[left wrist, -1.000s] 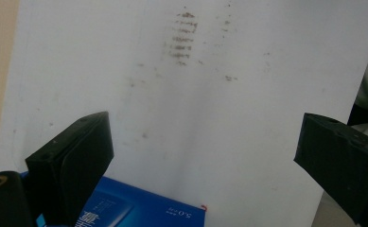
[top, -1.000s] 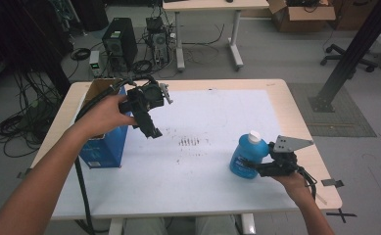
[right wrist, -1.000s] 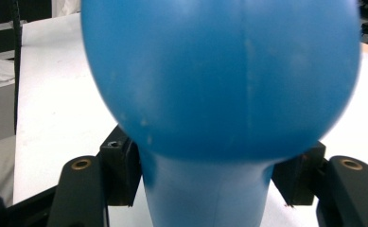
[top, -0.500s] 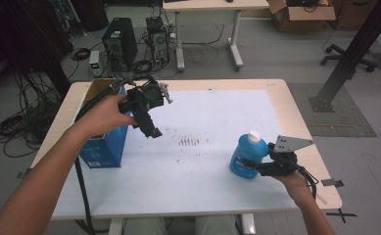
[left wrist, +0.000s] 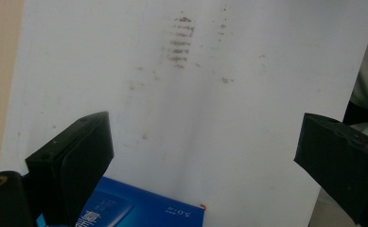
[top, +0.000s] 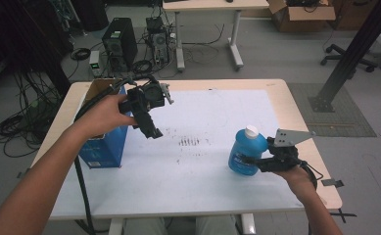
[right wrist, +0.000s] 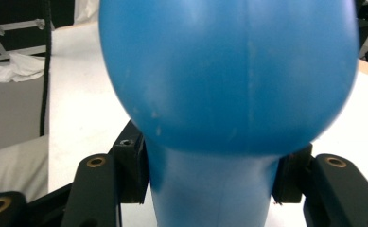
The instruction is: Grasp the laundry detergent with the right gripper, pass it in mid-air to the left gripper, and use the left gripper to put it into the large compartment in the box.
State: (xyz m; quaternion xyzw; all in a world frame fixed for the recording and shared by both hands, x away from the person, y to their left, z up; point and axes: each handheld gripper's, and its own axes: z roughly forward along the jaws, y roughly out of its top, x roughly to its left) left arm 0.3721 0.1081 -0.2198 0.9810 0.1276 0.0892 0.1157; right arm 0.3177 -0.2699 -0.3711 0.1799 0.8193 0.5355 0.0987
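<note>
A blue plastic bottle [top: 246, 155] with a white cap stands out at the right of the white-covered table [top: 212, 107]. My right gripper [top: 254, 161] comes in from the right and is shut on its lower body. In the right gripper view the pads [right wrist: 134, 172] press on both sides of the narrow part of the bottle [right wrist: 229, 71]. My left gripper [top: 151, 128] hangs in the air over the left of the table, jaws open and pointing down. Between its jaws [left wrist: 205, 156] lies only the bare white sheet, with the blue box [left wrist: 144, 210] at the lower edge.
A blue box [top: 102, 147] stands at the table's left edge with an open cardboard box [top: 97, 88] behind it. Dark smudges [top: 190, 142] mark the sheet's middle. Beyond the table are a computer tower [top: 117, 46], cables, another table [top: 212, 6] and a black post [top: 354, 54].
The bottle has come up slightly in the right gripper. The left hand and its gripper have stayed where they were.
</note>
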